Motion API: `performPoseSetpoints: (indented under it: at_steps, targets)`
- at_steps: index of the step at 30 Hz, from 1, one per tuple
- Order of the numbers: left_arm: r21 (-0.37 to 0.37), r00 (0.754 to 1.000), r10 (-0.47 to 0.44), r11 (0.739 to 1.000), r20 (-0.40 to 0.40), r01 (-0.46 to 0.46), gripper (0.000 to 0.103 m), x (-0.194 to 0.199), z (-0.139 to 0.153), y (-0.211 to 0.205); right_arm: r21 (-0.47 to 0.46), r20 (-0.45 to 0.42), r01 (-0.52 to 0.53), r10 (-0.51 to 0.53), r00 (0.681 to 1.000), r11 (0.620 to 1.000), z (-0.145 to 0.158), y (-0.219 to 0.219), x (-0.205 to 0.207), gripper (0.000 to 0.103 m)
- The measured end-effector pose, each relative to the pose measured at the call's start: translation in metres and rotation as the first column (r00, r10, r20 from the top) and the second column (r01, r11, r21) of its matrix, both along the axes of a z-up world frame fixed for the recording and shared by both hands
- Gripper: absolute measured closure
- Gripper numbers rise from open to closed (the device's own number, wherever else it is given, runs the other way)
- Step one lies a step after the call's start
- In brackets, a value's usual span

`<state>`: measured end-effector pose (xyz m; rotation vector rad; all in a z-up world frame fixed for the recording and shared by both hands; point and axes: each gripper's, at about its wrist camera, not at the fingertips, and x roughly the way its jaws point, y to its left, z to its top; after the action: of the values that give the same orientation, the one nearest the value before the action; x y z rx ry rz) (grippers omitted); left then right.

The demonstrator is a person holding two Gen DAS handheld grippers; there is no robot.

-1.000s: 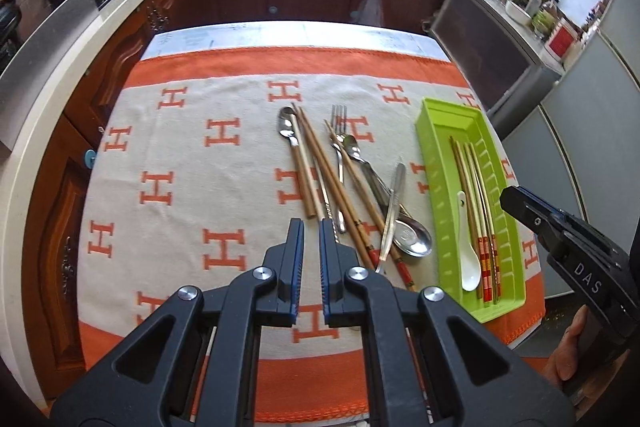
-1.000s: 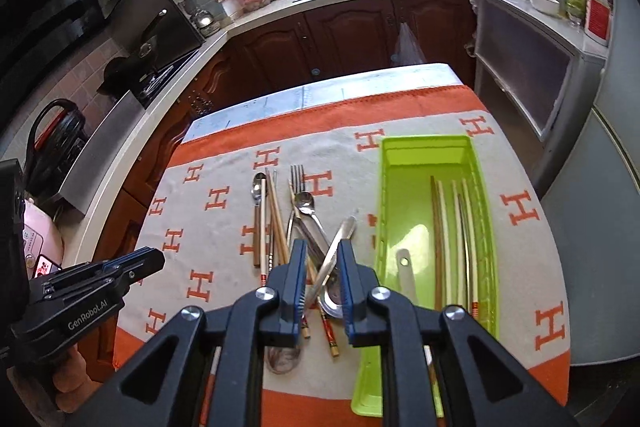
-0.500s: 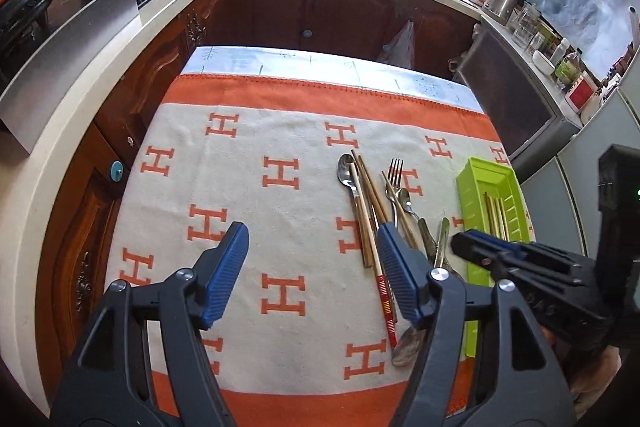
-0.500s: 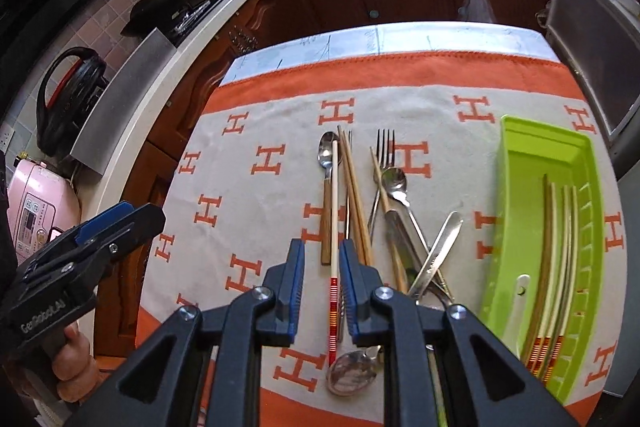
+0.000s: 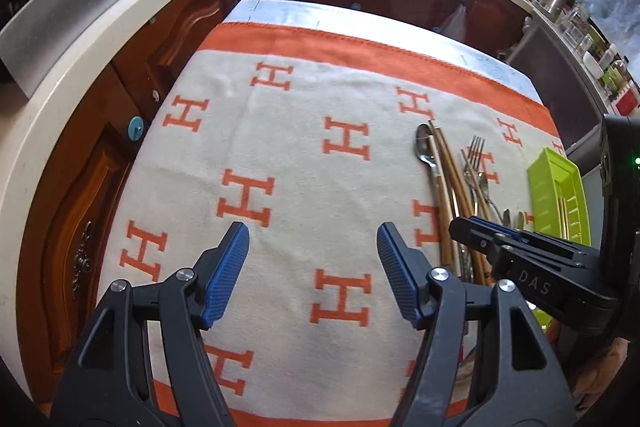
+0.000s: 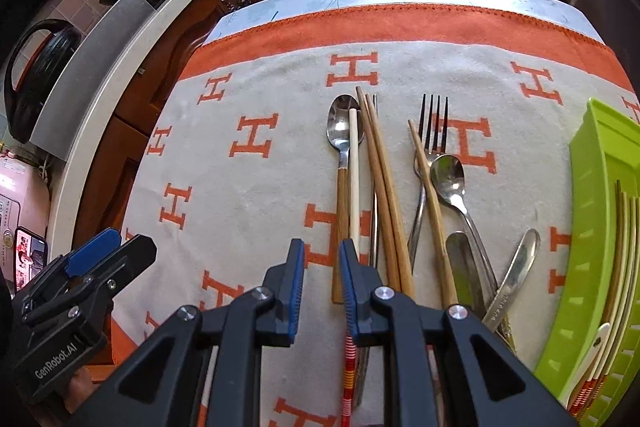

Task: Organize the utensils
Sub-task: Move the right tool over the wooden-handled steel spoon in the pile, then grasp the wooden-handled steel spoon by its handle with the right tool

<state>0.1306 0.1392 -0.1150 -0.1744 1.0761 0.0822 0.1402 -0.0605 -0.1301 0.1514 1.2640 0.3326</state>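
The cloth with orange H marks covers the table, and both grippers have dropped closer to it than a second ago. The green tray at its right edge already holds chopsticks and a white spoon. The loose pile of spoons, forks and chopsticks lies just left of it. The left gripper has sprung wide apart, empty, over bare cloth. The right gripper shows a narrow gap, its right pad beside the white chopstick, likely the next pick.

"GenRobot.AI", perhaps "DAS", on tongs
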Motion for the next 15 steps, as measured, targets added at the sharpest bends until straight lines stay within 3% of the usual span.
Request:
performPoseSetpoints:
  at_steps: [15]
  targets:
    - [-0.032, 0.999, 0.009, 0.999, -0.038, -0.011, 0.039, 0.009, -0.026, 0.014, -0.067, 0.009, -0.026, 0.026, 1.0, 0.997, -0.019, 0.016, 0.011, 0.085]
